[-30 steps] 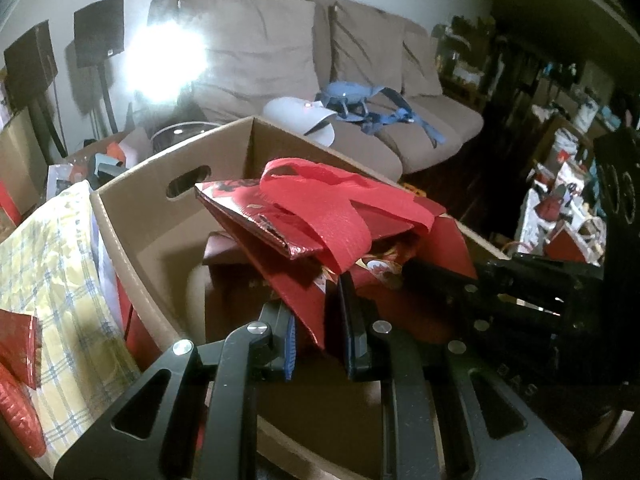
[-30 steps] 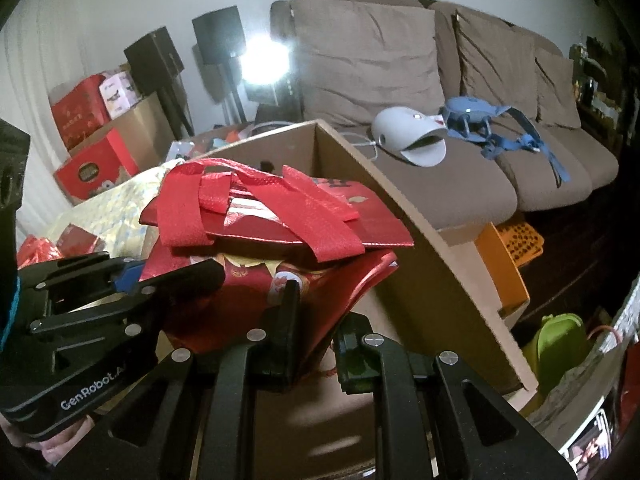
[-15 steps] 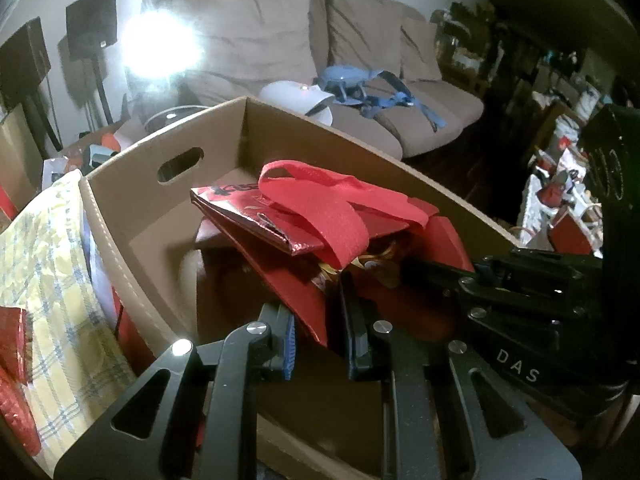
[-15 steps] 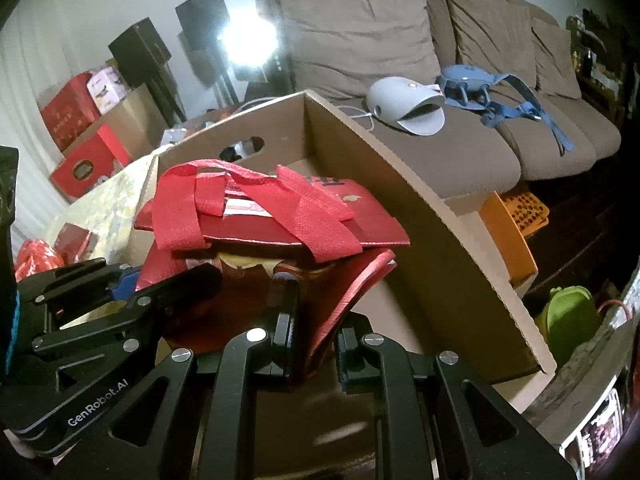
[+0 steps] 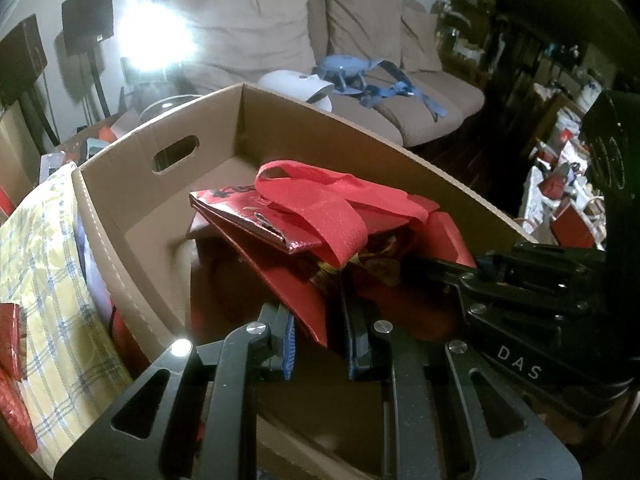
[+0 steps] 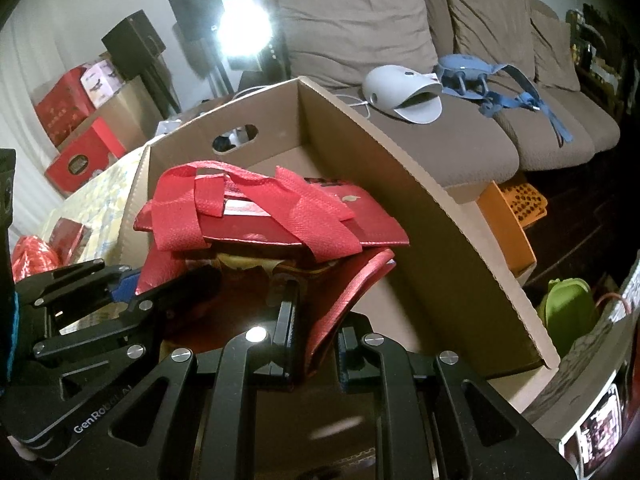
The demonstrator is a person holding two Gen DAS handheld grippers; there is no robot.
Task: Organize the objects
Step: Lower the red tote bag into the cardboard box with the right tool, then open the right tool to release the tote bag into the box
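Red bag point(image 5: 320, 240) sits over the open cardboard box point(image 5: 132, 168), folded flat, glossy, woven handles flopped on top. Left gripper point(image 5: 320, 336) clamps its near edge; right gripper point(image 6: 314, 344) pinches the opposite near edge. Sofa point(image 6: 460, 132) behind box.

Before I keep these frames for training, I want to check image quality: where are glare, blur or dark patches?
Left wrist view: the lamp blows out to white glare beside the sofa, the right side of the room is very dark, and the box floor is slightly smeared. Right wrist view: the same lamp flares, straight box edges bow from the fisheye, and the corners go black.
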